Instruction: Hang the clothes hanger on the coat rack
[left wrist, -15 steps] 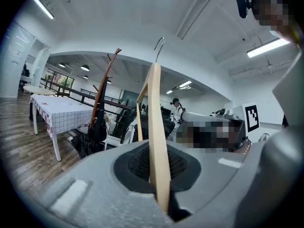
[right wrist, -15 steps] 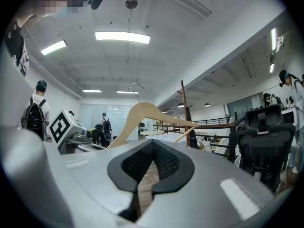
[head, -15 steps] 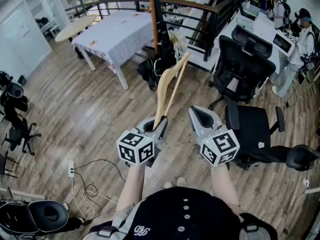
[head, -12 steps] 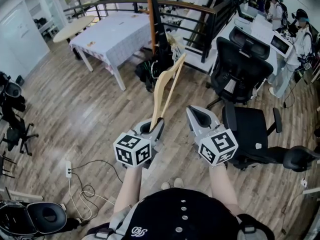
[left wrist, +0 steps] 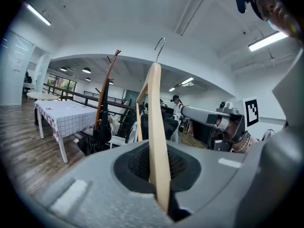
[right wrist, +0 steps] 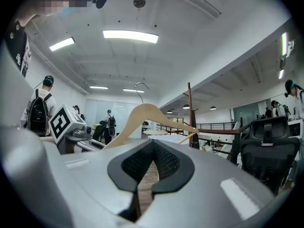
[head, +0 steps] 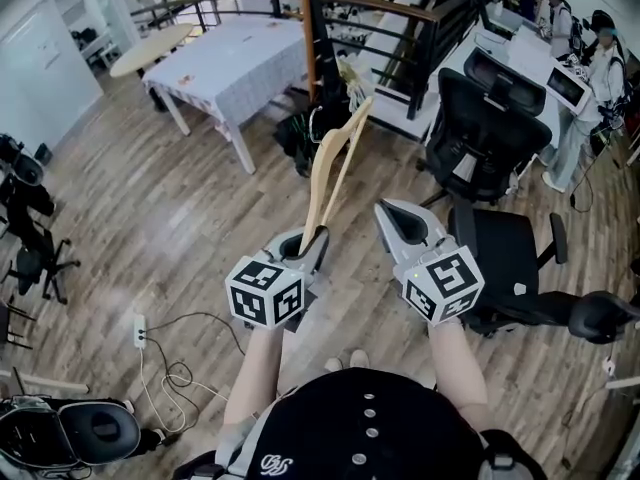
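Pinches one end of the wooden clothes hanger [left wrist: 156,141] between the left gripper's [head: 308,243] jaws, holds it tilted up and forward with its hook topmost, well short of the coat rack [head: 305,28] ahead, and carries the right gripper [head: 400,223] just beside, jaws seemingly pressed together on nothing.

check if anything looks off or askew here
Nothing is spilled or damaged. The hanger is pinched by one arm's tip in the left tongs, so it sticks up tilted, not yet on the rack. Loose cables sprawl on the floor.
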